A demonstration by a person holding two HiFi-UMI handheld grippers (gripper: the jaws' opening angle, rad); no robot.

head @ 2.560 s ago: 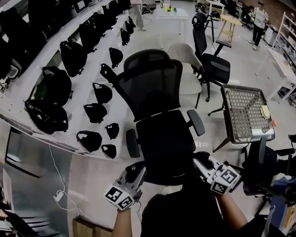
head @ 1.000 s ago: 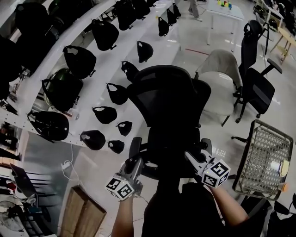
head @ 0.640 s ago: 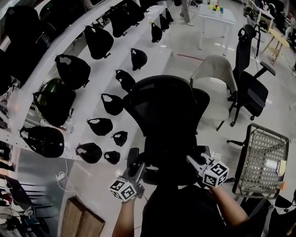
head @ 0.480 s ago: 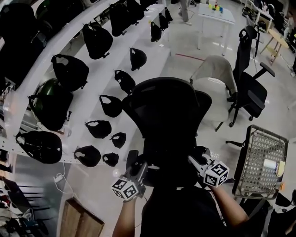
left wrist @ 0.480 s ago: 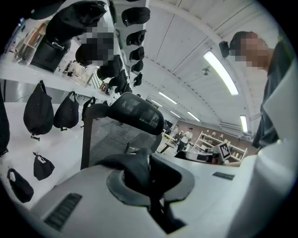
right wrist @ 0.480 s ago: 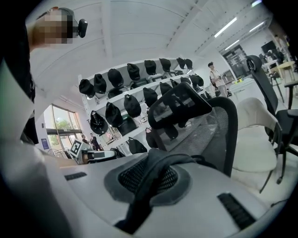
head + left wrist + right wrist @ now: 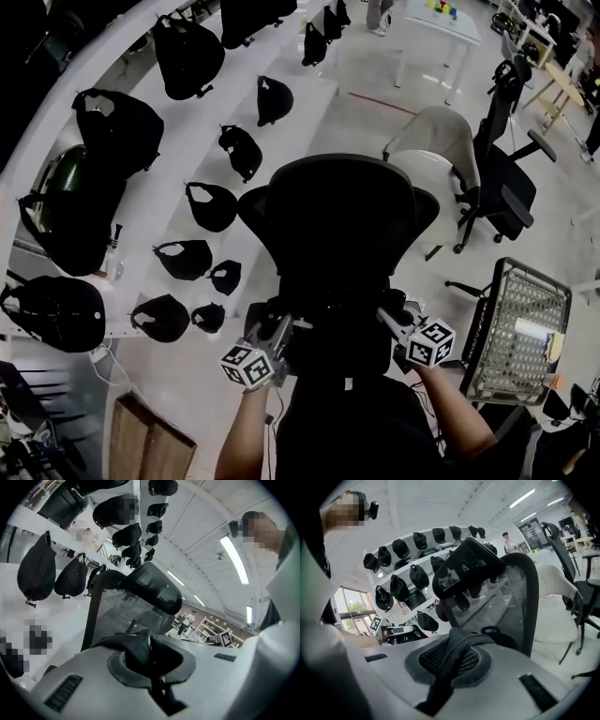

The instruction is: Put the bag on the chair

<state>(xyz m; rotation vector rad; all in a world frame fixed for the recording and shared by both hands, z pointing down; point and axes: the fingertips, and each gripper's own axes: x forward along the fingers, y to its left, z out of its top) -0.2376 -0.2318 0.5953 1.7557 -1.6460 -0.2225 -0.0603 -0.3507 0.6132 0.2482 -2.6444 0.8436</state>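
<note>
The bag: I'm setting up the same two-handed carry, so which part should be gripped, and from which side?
The left gripper is shut on a folded strap, the right gripper on a flat strap: both look thin and limp enough to pinch fully. So take those, one per gripper, probably coming from the chair's open front, facing the backrest.

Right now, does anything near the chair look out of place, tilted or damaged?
Nothing stands out. The black chair stands upright, the black bags lie in rows on the white display steps, and the left tool and right tool are each shut on black bag fabric.
</note>
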